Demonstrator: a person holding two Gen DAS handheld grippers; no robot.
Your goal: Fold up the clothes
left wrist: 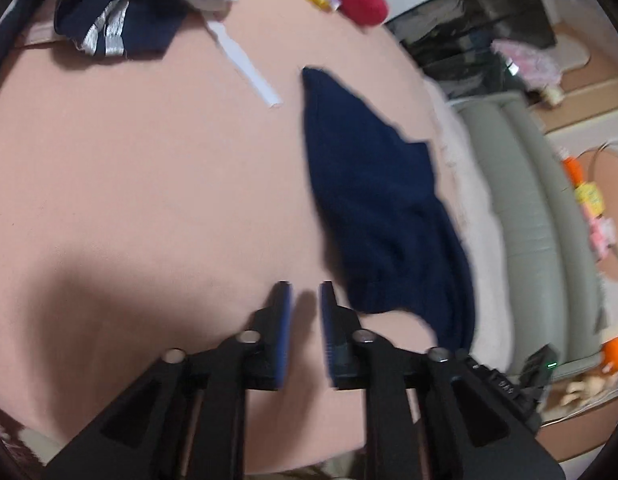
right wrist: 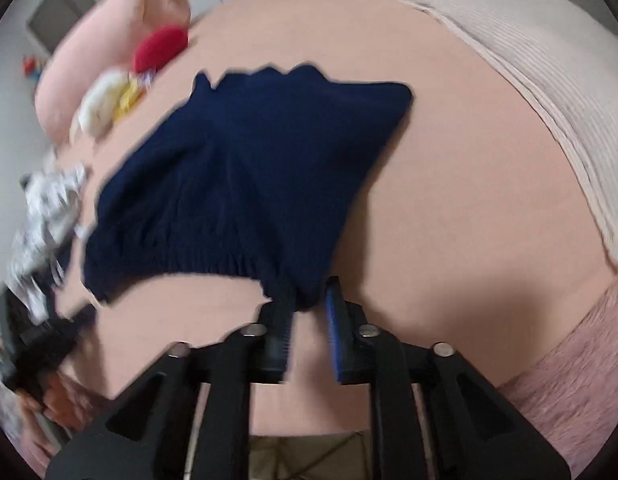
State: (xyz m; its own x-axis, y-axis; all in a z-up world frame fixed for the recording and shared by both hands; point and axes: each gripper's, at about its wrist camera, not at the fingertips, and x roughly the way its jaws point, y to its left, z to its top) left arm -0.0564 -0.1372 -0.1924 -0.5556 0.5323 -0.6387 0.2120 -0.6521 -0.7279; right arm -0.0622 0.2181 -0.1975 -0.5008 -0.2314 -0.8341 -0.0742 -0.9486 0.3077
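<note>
— Fingers first: how are the jaws seen to stand?

— On the right gripper (right wrist: 309, 300) the jaws are parted, and the ribbed hem corner of the navy knit garment (right wrist: 245, 184) is lodged between them; whether it is pinched or only touched cannot be told. The left gripper (left wrist: 306, 292) is held with a narrow gap between its jaws and nothing in it, just beside the garment's near edge.

— Where is the garment laid?

— It is spread on the pink bedsheet (right wrist: 449, 200), rumpled, with no fold yet made. Beyond it a red plush toy (right wrist: 161, 48) is seen, and further clothes are heaped at the far side.

— Which step is judged to be in hand?

— The hem is being taken up. Next, the right jaws would need to be closed, and the second corner caught by the left.
</note>
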